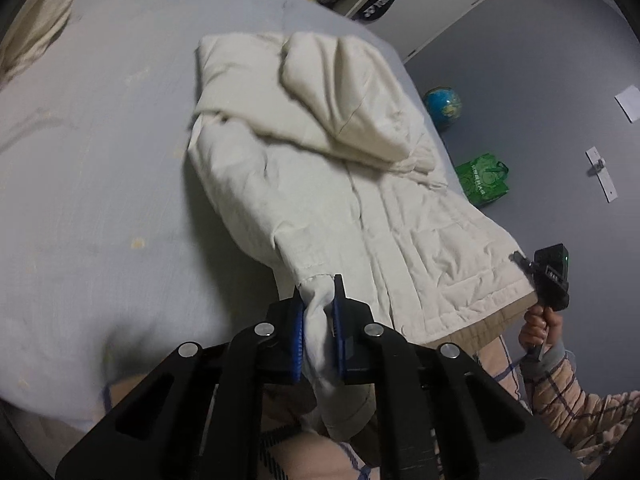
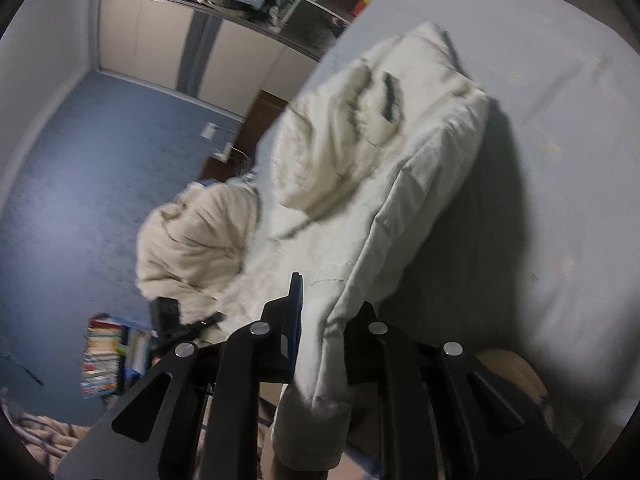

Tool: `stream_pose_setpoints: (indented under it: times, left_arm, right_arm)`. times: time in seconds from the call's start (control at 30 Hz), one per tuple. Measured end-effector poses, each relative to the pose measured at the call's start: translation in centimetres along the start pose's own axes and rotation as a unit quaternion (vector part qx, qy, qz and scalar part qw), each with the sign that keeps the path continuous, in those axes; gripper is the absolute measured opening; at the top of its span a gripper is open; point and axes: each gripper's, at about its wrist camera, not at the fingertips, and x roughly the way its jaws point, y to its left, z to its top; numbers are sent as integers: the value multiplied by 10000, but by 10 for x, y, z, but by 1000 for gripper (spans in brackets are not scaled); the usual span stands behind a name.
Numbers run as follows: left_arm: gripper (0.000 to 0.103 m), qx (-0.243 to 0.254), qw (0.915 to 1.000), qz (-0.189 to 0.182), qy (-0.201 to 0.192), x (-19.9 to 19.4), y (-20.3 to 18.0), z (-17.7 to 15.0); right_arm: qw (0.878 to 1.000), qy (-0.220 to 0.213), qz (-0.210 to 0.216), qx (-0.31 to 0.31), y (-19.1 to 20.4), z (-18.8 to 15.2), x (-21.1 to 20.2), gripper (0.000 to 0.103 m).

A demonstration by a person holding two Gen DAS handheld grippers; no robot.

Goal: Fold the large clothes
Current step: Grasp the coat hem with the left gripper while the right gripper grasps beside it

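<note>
A large cream quilted jacket (image 1: 320, 168) lies on the bed with its upper part folded over, one edge reaching the bed's right side. My left gripper (image 1: 318, 300) is shut on the jacket's hem corner, and the cloth hangs down between the blue pads (image 1: 297, 332). My right gripper (image 2: 320, 308) is shut on another corner of the jacket (image 2: 380, 168); the fabric covers its right finger. The right gripper also shows in the left wrist view (image 1: 548, 276), held by a hand at the jacket's near right edge.
The bed has a pale blue sheet (image 1: 100, 160). A pillow (image 1: 32, 24) lies at its far left. On the grey-blue floor to the right stand a globe (image 1: 442, 106) and a green bag (image 1: 484, 178). A wardrobe (image 2: 168, 52) and stacked books (image 2: 104, 356) are beside the bed.
</note>
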Motion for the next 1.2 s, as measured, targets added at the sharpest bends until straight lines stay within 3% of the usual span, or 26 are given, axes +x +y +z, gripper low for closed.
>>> stream_pose_setpoints:
  times: [0.3,0.63,1.0,1.2]
  left_arm:
    - [11,446,9978,-123,-483,-31,-20,49]
    - [10,162,9942,-528,-922,-40,-12,118]
    - [9,-214,9914,-552,-1164,-15,3,210]
    - [9,-621,9910,-370,-1125,19,24,260]
  right_arm:
    - [9969,-389,659,185,21,50,2,12]
    - [9910,-767,1015,423,28,119,19,12]
    - [9791,-1165,1147,1209,0,204,59,12]
    - [9734,-1286,948,1643,-33,247,94,12]
